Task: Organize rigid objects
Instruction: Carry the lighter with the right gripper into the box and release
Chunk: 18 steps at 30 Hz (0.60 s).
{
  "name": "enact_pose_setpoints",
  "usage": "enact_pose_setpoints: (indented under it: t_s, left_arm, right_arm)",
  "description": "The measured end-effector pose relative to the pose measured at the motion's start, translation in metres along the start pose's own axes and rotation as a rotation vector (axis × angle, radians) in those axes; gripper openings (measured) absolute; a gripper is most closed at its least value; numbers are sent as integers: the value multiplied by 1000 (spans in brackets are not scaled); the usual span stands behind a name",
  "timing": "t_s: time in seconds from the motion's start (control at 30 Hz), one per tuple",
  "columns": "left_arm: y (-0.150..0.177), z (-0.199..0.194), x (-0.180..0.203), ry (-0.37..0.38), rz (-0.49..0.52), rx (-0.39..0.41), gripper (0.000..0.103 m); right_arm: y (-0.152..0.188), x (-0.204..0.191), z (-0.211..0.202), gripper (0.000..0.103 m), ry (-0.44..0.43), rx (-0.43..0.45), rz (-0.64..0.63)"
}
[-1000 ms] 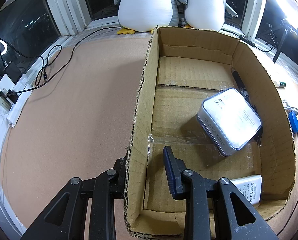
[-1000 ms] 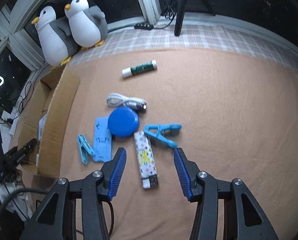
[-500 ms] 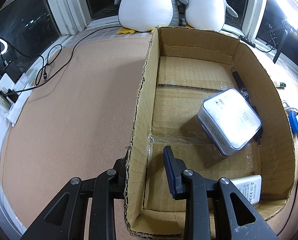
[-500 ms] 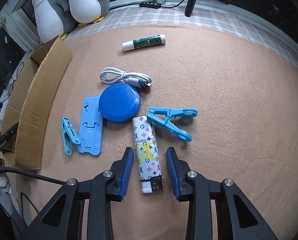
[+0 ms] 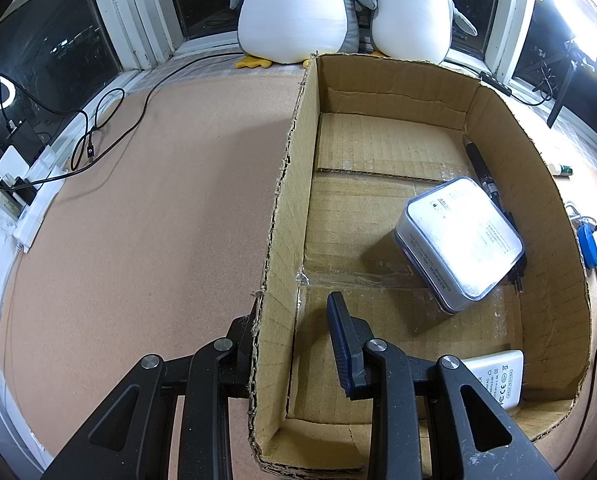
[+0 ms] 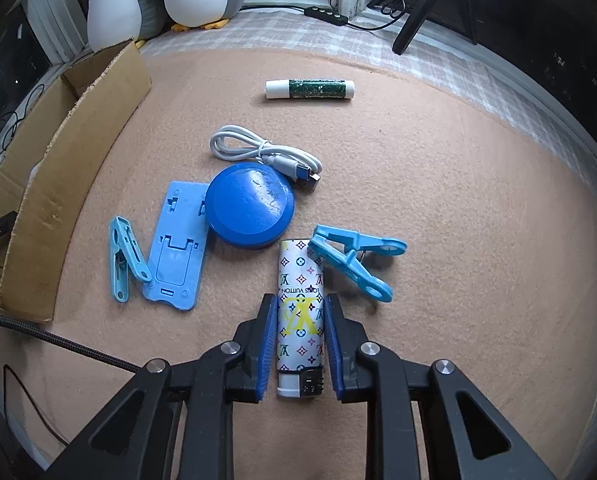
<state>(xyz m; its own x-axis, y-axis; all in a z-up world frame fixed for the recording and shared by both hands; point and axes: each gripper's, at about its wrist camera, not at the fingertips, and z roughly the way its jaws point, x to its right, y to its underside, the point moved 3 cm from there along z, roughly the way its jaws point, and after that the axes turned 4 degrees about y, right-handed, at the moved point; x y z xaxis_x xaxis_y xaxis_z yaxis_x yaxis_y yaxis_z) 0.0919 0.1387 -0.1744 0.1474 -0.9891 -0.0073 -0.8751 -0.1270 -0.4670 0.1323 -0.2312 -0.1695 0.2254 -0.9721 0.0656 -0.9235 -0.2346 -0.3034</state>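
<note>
Straddling the near left wall of the cardboard box (image 5: 494, 120), my left gripper (image 5: 294, 320) has one finger outside the wall and the other inside; its jaws are clamped on that wall, holding the box. Inside the box I see a silver tin (image 5: 462, 240) lying tilted against the right wall, a dark pen (image 5: 478, 164) along that same wall behind the tin, and a white adapter (image 5: 498, 376) in the near right corner.

My right gripper (image 6: 300, 312) points steeply down at the patterned lighter (image 6: 300, 300) on the tan mat (image 6: 478, 200). The jaws have just been closing, and the lighter lies lengthwise between the blue pads (image 6: 268, 336). The left pad sits against the lighter's side; at the right pad I cannot tell whether there is contact or a thin gap. The lighter still lies flat on the mat, metal end toward me.

Around the lighter: a blue clothespin (image 6: 354, 264) touches its far right corner, and a blue round case (image 6: 250, 208) sits just beyond its far end. A white USB cable (image 6: 266, 152) lies coiled behind the case. A blue phone stand (image 6: 178, 248) lies flat to the left, partly under the case, with a second blue clip (image 6: 124, 264) just beside it. A green glue stick (image 6: 310, 89) rests well apart, farther back. Two plush penguins (image 5: 298, 8) stand at the window.
</note>
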Motion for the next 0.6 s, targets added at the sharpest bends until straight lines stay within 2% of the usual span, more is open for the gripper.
enact_pose_setpoints:
  t_s: [0.33, 0.6]
  left_arm:
    - [0, 0, 0, 0, 0, 0, 31]
    - [0, 0, 0, 0, 0, 1, 31]
  right_arm:
    - [3, 5, -9, 21, -46, 11, 50]
    - [-11, -14, -44, 21, -91, 85, 28]
